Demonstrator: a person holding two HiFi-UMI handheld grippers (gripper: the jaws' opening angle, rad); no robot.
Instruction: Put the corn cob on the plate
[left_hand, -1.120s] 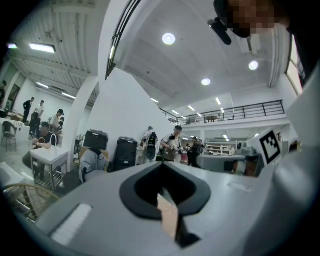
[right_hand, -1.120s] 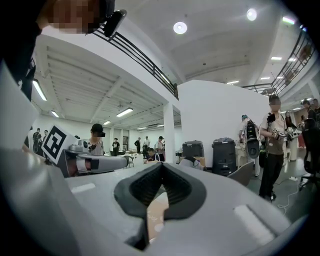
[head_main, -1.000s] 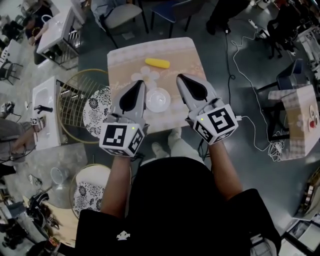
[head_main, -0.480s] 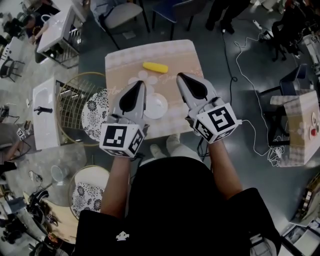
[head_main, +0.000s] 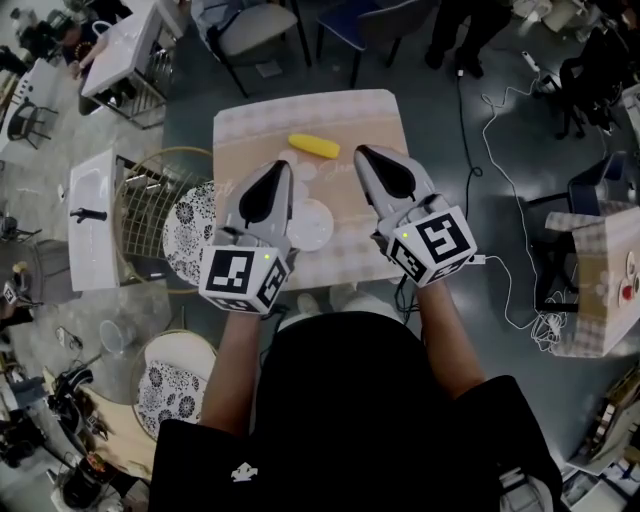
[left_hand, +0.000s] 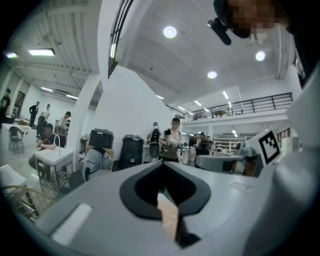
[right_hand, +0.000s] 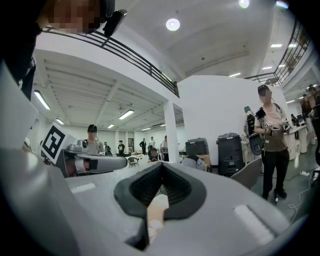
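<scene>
Only the head view shows the bench (head_main: 262, 120), corn cob (head_main: 314, 147) at twelve o'clock from the plate (head_main: 312, 226). Left gripper (head_main: 283, 166) and right gripper (head_main: 360, 152): jaws closed, empty.

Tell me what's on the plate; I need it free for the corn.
Nothing shows on the plate's visible part. The left claw hides its left edge. The corn lies apart, farther along the table.
</scene>
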